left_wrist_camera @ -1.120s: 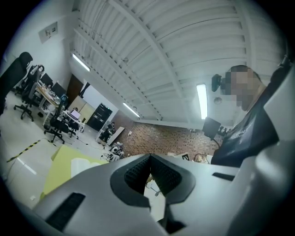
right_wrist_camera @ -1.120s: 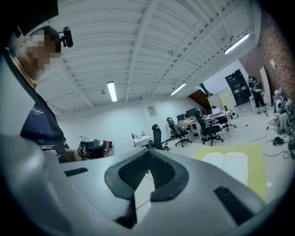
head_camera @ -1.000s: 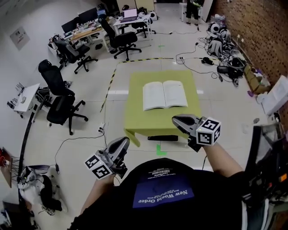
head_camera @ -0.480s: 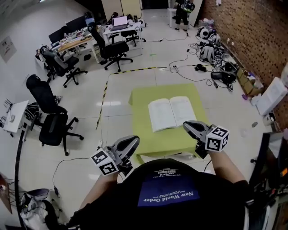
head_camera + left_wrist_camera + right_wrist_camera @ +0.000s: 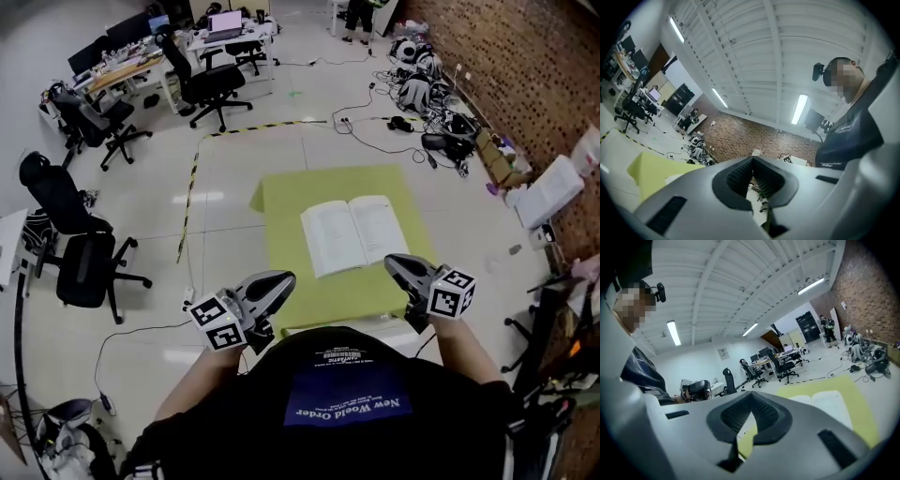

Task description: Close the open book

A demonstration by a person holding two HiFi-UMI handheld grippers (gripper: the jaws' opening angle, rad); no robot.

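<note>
Open book [image 5: 354, 232] lying flat on green bench [image 5: 319, 292], left gripper [image 5: 279, 278] and right gripper [image 5: 396, 263] by its near edge, clear of the book, both sets of fingers [image 5: 762, 411] pressed together, holding nothing

I've got the head camera looking steeply down on the open book [image 5: 349, 232] and green table [image 5: 281, 202]; both gripper cameras ride low, looking across that same table
</note>
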